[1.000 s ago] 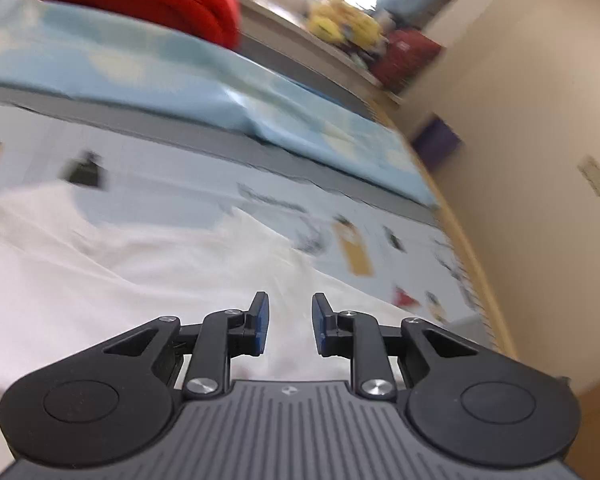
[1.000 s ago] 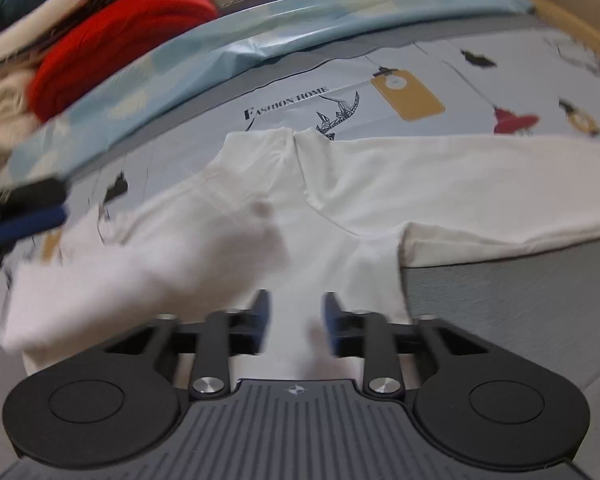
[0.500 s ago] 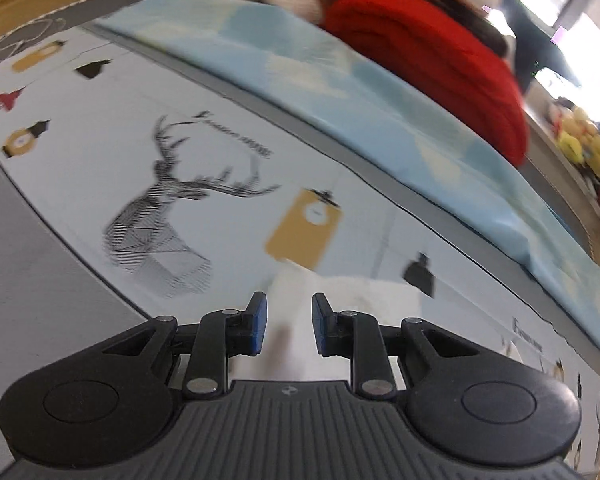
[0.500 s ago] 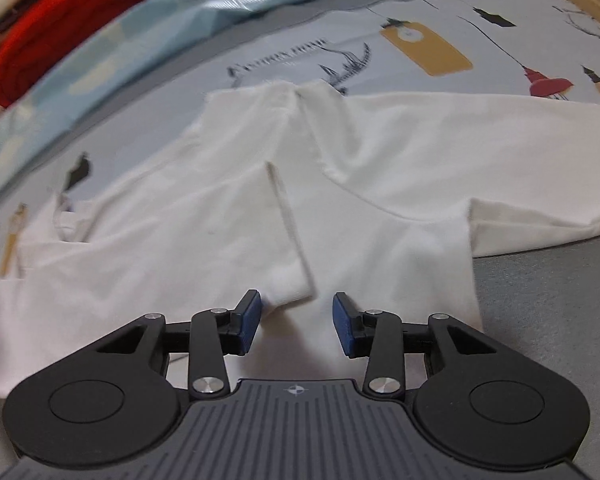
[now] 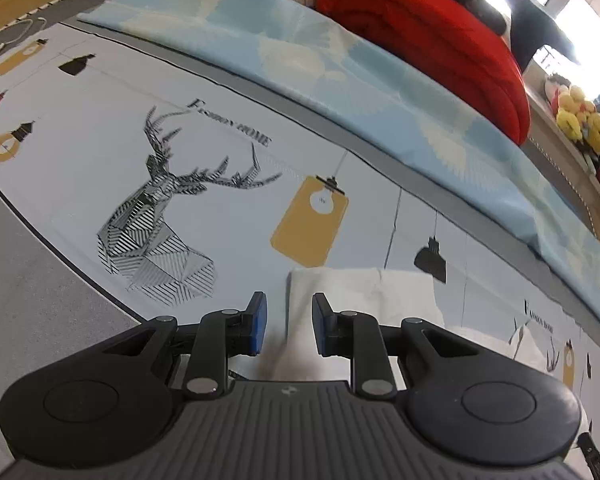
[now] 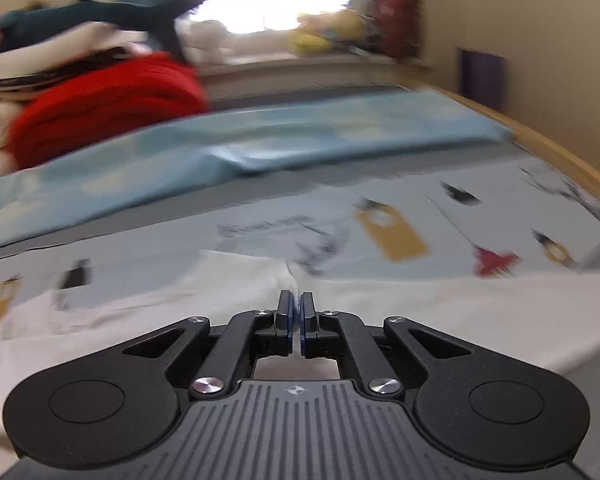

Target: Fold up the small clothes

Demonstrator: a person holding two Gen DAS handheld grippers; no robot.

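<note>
A small white shirt (image 6: pixel 440 312) lies spread on a printed bed sheet (image 5: pixel 100 128). In the left wrist view its sleeve end (image 5: pixel 364 292) lies flat just ahead of my left gripper (image 5: pixel 286 324), which is open with the sleeve's left edge between the blue pads. In the right wrist view, which is blurred, my right gripper (image 6: pixel 296 318) is shut on a fold of the white shirt near its middle. The cloth directly under both grippers is hidden.
A folded light-blue cloth (image 5: pixel 340 80) runs along the far side of the sheet. Behind it is a pile of clothes with a red knit (image 5: pixel 428 36) on it. A wooden bed edge (image 6: pixel 540 148) and a wall are at the right.
My right gripper went from open over the shirt to shut on its cloth and the view tilted up. My left gripper swung left to the sleeve end and stays open.
</note>
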